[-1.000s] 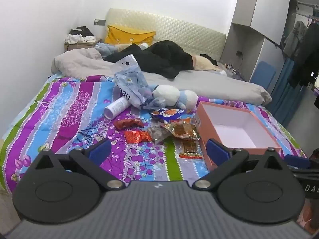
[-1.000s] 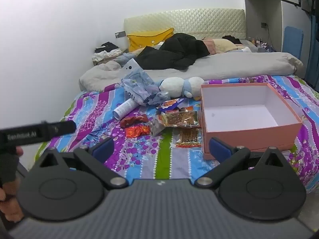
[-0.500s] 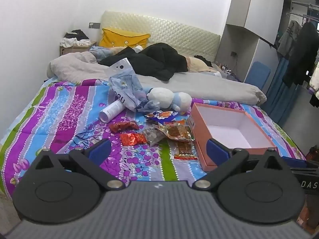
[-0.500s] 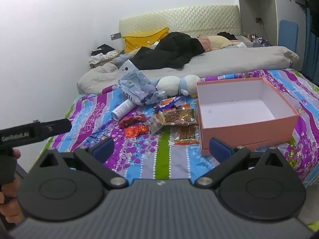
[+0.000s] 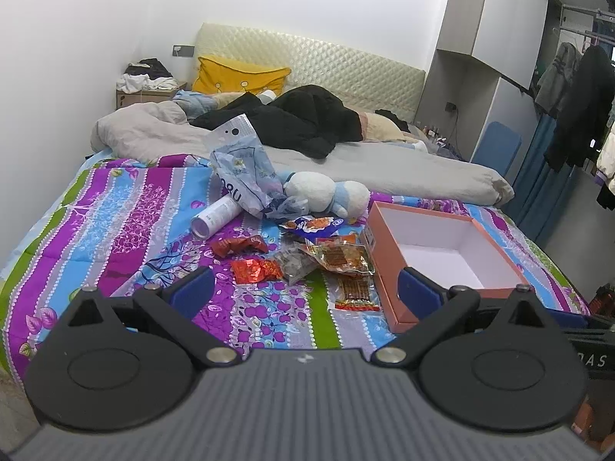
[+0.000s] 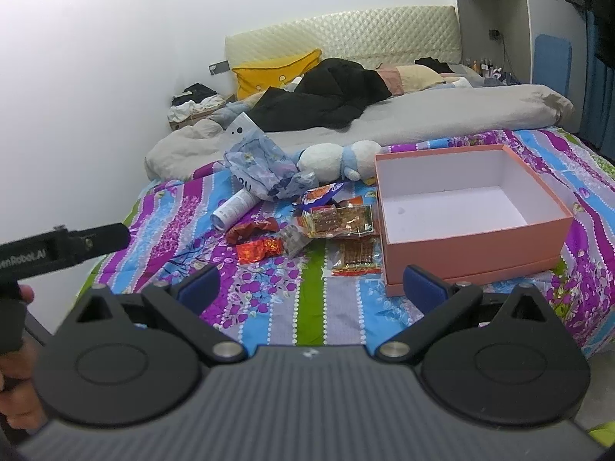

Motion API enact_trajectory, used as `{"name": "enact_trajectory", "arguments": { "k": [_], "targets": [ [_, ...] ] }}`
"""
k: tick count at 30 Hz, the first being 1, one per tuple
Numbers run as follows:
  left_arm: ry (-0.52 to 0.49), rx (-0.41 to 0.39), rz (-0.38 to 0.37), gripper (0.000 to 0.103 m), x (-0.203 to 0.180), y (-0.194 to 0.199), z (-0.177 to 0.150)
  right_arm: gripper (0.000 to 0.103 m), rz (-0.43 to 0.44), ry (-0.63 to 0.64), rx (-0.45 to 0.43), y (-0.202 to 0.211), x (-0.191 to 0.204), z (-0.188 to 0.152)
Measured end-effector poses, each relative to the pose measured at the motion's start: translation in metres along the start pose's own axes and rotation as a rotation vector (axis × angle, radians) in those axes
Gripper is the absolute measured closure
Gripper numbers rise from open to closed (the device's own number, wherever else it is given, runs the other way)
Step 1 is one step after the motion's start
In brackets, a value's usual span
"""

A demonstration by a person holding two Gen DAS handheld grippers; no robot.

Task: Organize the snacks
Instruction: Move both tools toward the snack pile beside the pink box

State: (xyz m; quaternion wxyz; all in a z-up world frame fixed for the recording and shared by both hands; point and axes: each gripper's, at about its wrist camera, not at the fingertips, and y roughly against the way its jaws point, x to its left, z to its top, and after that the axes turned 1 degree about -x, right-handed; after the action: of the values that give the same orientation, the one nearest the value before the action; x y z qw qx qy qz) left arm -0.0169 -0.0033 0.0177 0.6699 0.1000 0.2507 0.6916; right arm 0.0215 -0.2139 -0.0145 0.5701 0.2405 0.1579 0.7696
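Ahead of the left gripper [image 5: 305,290] bare bedspread [image 5: 265,315] lies open; beyond, snack packets [image 5: 330,255] crowd beside the pink box [image 5: 388,269].

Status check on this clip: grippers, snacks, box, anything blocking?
Left gripper and right gripper open, empty, short of the bed. Snack packets loose on the bedspread beside the empty pink box. Plush toy behind the pile; nothing blocking.

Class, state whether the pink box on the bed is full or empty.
Empty: the pink box shows only bare white floor and walls; no lid on.
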Motion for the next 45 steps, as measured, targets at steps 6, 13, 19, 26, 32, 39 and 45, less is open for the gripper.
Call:
{"name": "enact_trajectory", "arguments": {
  "k": [6,13,19,26,32,39,45],
  "targets": [
    [0.001,0.006,0.016,0.000,0.003,-0.002,-0.007,0.000,0.004,0.009,-0.004,0.000,0.000,-0.002],
    [-0.003,0.014,0.016,0.000,0.003,-0.006,-0.015,0.000,-0.028,0.000,0.009,-0.003,0.000,-0.005],
    [-0.016,0.013,0.025,0.000,0.000,-0.007,-0.018,0.000,-0.021,0.021,-0.006,-0.002,0.003,-0.012],
    [-0.032,0.020,0.032,0.000,-0.004,-0.010,-0.021,0.000,-0.030,0.013,0.000,-0.007,-0.002,-0.019],
    [-0.015,0.048,0.026,0.000,0.001,-0.025,-0.028,0.004,-0.069,0.061,-0.035,-0.013,0.000,-0.034],
    [-0.011,0.083,0.025,0.000,0.004,-0.047,-0.034,0.004,-0.027,0.036,-0.014,-0.022,-0.003,-0.042],
    [-0.009,0.093,0.033,0.000,0.012,-0.054,-0.038,0.005,-0.039,0.040,-0.016,-0.028,0.003,-0.045]
  ]
}}
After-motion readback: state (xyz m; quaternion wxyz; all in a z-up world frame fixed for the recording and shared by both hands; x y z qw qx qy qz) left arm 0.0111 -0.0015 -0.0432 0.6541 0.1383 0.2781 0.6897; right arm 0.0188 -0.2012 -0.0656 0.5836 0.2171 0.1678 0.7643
